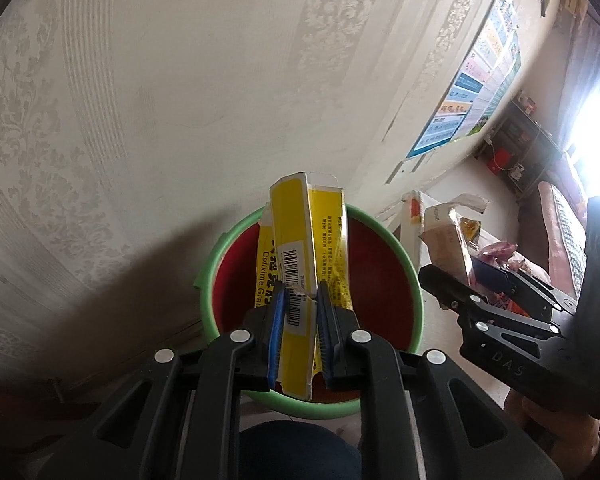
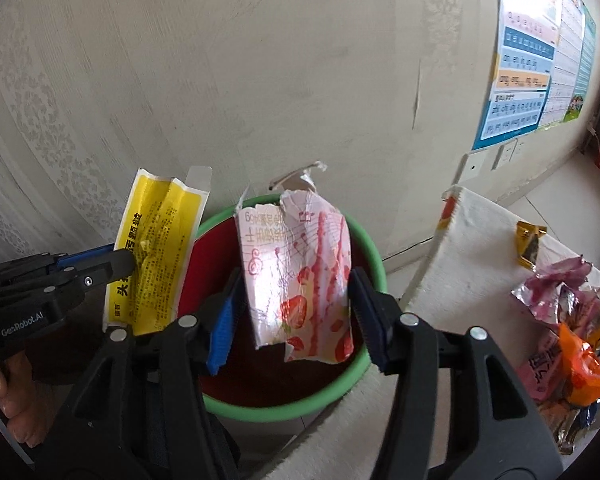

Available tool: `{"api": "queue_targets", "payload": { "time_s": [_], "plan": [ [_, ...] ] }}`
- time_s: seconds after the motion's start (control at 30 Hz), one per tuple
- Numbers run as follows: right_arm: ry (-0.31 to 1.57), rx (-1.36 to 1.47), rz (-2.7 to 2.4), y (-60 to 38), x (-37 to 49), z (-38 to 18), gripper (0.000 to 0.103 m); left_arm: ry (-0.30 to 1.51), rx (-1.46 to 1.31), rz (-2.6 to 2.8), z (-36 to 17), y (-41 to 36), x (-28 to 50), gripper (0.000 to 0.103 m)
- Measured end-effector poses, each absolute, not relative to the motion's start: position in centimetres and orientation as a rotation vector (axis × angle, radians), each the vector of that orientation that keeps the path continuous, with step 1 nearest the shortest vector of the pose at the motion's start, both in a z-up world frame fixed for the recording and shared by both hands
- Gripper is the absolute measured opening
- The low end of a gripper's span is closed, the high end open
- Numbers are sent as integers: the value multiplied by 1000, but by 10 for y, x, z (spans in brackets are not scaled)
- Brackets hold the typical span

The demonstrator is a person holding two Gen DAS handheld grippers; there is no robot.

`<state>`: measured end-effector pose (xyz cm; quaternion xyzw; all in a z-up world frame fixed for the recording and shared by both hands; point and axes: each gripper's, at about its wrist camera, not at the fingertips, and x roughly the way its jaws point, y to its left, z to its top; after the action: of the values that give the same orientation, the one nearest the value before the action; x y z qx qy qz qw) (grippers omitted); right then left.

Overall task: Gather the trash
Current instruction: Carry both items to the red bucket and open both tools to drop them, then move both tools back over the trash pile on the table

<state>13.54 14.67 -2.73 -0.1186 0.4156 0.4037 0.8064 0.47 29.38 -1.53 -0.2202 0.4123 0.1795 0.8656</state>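
A flattened yellow medicine box (image 1: 292, 216) stands upright in my left gripper (image 1: 301, 288), whose blue pads are shut on its lower half. It hangs over a red bin with a green rim (image 1: 210, 268). In the right wrist view the same yellow box (image 2: 156, 248) and left gripper (image 2: 130, 260) sit by the bin's left edge. A torn pink-and-white strawberry carton (image 2: 296, 264) hangs between the pads of my right gripper (image 2: 296, 276), above the bin's rim (image 2: 280, 412). Dark gaps show beside the carton, so the pads are not pressing. The left wrist view shows the right gripper (image 1: 476, 276) and carton (image 1: 444, 236) at the right.
The bin stands on the floor against a patterned wall. To its right is a low table under a white cloth (image 2: 480, 240) with a heap of snack wrappers (image 2: 572, 340) and a gold wrapper (image 2: 530, 240). A poster (image 2: 520, 80) hangs on the wall.
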Motion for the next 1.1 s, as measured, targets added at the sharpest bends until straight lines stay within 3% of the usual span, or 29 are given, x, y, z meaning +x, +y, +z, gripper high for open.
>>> {"api": "queue_targets", "payload": {
  "time_s": [0.07, 0.1, 0.17, 0.23, 0.4, 0.5, 1.1],
  "plan": [
    [904, -255, 861, 151, 138, -31, 61, 864, -472, 381, -18, 297, 5, 20],
    [914, -257, 859, 152, 139, -34, 70, 862, -472, 387, -18, 297, 5, 39],
    [917, -259, 855, 152, 140, -36, 78, 841, -481, 405, -17, 300, 2, 55],
    [916, -267, 855, 152, 138, -37, 91, 834, -490, 419, -18, 302, 0, 65],
    [907, -288, 836, 148, 136, -38, 98, 813, -508, 429, -19, 303, -1, 90],
    [906, -286, 828, 142, 134, -38, 98, 803, -499, 440, -18, 299, -1, 95],
    [875, -231, 748, 73, 129, -17, 98, 818, -437, 347, -6, 245, 16, 95]
  ]
}}
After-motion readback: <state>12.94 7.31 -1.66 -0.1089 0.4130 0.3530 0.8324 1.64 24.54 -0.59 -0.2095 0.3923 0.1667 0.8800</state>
